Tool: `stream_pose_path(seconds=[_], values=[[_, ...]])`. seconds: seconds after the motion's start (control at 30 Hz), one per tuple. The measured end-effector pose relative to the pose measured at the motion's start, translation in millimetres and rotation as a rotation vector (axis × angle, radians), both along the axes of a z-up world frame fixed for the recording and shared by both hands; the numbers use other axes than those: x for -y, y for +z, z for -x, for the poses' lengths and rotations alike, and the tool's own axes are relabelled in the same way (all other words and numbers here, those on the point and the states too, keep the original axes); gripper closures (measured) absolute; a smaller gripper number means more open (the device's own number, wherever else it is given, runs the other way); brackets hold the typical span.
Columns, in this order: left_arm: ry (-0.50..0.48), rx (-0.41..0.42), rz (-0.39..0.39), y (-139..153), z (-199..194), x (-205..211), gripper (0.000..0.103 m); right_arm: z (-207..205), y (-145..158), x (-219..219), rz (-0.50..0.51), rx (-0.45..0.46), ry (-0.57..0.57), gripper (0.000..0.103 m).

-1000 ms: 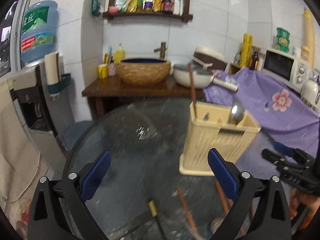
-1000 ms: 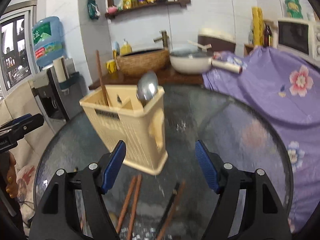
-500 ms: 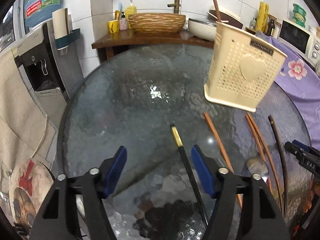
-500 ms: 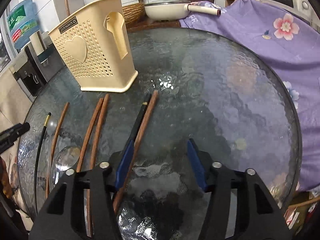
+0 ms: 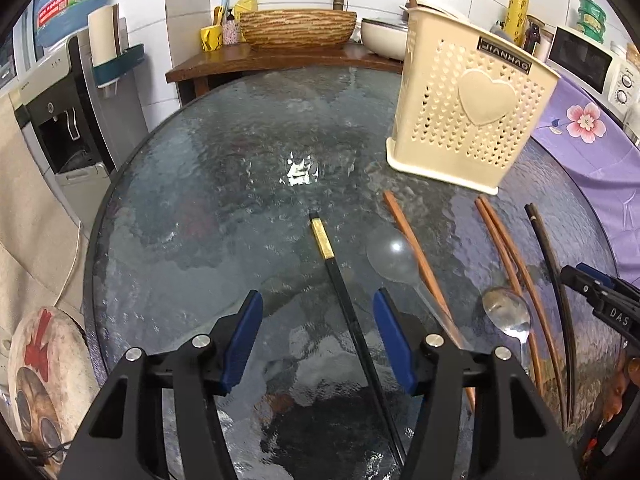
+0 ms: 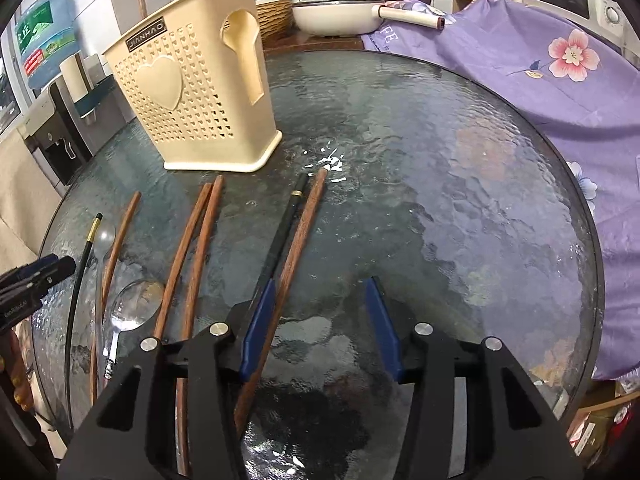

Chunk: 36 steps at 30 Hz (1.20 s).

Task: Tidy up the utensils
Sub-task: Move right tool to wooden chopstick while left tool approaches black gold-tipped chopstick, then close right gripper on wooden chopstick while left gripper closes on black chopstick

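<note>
Two sets of tongs close over chopsticks scattered on a round glass tabletop [image 5: 224,184].

In the left wrist view, the left tongs [image 5: 318,332], at lower centre of the frame, stand apart and are closing, with a black gold-tipped chopstick [image 5: 340,288] lying between the blue pads [image 5: 242,336] and touching neither. To its right lie a clear spoon [image 5: 394,258], a brown chopstick [image 5: 416,250], a metal spoon [image 5: 506,312] and a brown pair [image 5: 506,240]. In the right wrist view, the right tongs [image 6: 320,320] are also apart and closing; a brown chopstick [image 6: 304,224] runs between the pads, close against the left one, while a black chopstick [image 6: 282,232] passes behind that pad. The cream utensil basket [image 6: 192,96] stands upright at upper left of that frame, well clear of both tongs.
</note>
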<state>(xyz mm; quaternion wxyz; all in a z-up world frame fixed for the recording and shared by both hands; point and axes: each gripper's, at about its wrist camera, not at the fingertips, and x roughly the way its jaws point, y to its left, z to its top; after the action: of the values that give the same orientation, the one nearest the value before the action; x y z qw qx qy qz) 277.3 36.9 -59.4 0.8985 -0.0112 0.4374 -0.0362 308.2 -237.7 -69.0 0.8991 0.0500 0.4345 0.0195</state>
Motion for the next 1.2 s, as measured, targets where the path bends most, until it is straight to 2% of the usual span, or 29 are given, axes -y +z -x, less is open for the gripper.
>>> stream_pose_path(seconds=[0.3, 0.43, 0.57, 0.77, 1.07, 1.2], values=[[0.01, -0.017, 0.011, -2, -2, -1, 0.053, -7, 6, 6, 0.034, -0.007, -0.007, 0.056], [-0.008, -0.03, 0.008, -3, -7, 7, 0.061, -16, 4, -6, 0.066, -0.028, 0.02, 0.06], [-0.014, -0.045, 0.005, -6, -11, 13, 0.074, -25, 1, -13, 0.087, -0.053, 0.027, 0.064], [0.002, -0.048, 0.012, -5, -21, 13, 0.085, -40, 0, -16, 0.11, -0.066, 0.012, 0.072], [0.018, -0.05, 0.018, -5, -37, 12, 0.093, -67, 0, -22, 0.108, -0.073, 0.003, 0.075], [0.029, -0.055, 0.027, -5, -44, 12, 0.094, -77, 1, -22, 0.103, -0.081, 0.0, 0.081]])
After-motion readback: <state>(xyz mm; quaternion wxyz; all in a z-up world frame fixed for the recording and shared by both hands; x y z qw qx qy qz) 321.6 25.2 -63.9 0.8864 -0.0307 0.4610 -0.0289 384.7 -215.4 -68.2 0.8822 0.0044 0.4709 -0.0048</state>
